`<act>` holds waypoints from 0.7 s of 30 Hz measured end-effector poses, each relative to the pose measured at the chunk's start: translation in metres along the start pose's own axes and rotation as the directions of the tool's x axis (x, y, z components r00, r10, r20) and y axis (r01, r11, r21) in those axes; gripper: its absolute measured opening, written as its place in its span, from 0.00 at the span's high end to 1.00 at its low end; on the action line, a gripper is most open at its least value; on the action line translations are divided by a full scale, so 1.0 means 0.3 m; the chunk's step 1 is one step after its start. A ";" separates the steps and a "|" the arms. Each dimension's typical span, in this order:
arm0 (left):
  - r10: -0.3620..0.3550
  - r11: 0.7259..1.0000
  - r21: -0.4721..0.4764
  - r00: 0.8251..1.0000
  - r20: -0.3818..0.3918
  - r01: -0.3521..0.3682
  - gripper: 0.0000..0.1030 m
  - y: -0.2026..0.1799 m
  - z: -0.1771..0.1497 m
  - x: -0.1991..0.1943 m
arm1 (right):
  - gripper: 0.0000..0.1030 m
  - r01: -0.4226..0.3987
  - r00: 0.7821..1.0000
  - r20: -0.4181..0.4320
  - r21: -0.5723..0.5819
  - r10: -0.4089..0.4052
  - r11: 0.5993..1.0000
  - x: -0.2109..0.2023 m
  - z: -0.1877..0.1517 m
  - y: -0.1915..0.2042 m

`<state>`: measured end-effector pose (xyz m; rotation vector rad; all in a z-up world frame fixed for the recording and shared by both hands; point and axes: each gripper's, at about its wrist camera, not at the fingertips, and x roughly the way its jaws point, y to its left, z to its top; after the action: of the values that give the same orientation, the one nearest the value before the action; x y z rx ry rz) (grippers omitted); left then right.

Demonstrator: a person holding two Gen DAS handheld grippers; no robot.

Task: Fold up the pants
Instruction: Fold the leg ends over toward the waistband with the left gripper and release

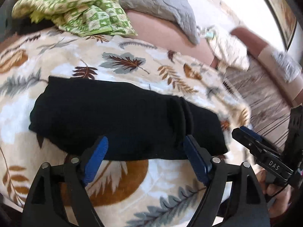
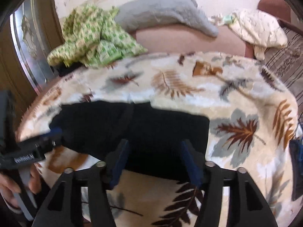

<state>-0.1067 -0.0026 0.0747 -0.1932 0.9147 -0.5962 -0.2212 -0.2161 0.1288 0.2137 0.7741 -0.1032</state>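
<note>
The black pants lie folded into a compact rectangle on a leaf-patterned blanket. My left gripper is open, its blue fingers apart at the near edge of the pants, holding nothing. The right gripper shows at the right edge of the left wrist view, beside the pants' right end. In the right wrist view the pants lie just ahead, and my right gripper is open over their near edge. The left gripper shows at the pants' left end.
A green checked cloth and a grey pillow lie at the far side of the bed. A cream cloth lies far right on the pink sheet. A striped cover lies to the right. A mirrored door stands left.
</note>
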 end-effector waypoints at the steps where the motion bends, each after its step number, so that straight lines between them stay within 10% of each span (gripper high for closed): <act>1: -0.006 1.000 -0.019 1.000 0.013 0.006 0.20 0.017 -0.001 -0.020 | 0.36 -0.010 1.000 0.007 0.001 0.010 1.000 -0.014 0.007 0.015; 21: 0.028 0.993 -0.119 0.996 0.081 -0.019 0.19 0.145 -0.022 -0.064 | 0.25 -0.131 0.991 -0.007 -0.020 0.131 0.991 0.044 0.054 0.168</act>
<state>-0.1034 0.0444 0.0663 -0.3113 0.8721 -0.5089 -0.1924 -0.1710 0.1385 0.2446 0.7646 0.0302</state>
